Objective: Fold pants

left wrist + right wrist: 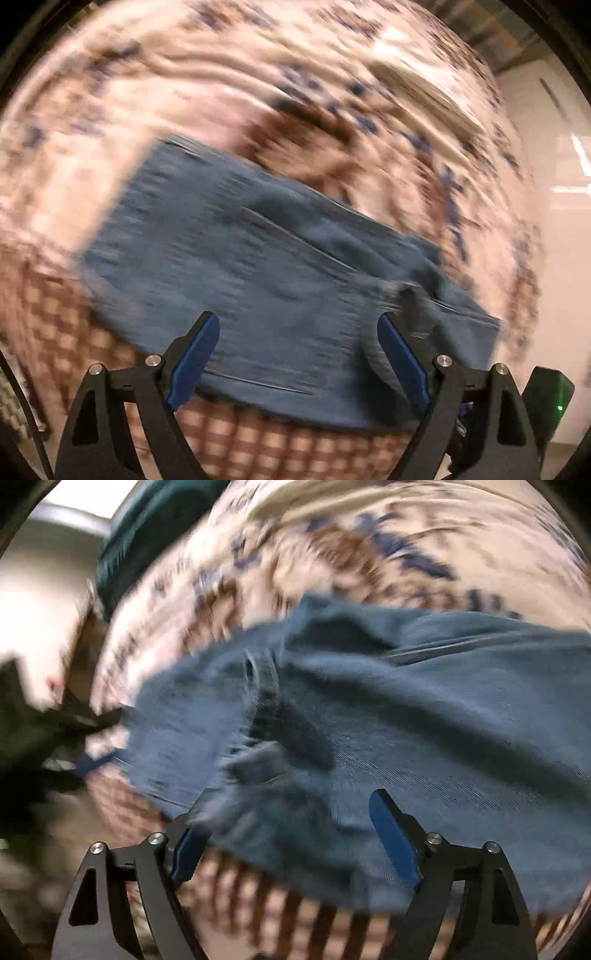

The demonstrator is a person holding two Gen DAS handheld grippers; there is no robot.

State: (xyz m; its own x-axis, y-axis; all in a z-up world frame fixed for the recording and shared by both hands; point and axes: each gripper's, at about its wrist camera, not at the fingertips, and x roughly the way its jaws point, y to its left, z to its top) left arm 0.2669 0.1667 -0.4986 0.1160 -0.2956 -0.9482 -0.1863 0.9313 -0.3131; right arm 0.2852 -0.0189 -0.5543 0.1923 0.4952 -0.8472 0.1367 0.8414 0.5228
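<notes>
Blue pants [280,258] lie mid-frame on patterned bedspread [184,92], both views blurred. Left hand-held gripper [297,354] spread wide over them, nothing gripped. Right hand-held gripper [291,834] released, cloth btwn its fingers, lower centre.

The pants [258,266] lie on the bedspread [184,92], below both grippers' spread jaws.

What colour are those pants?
Blue denim pants, clearest in the right wrist view.
</notes>
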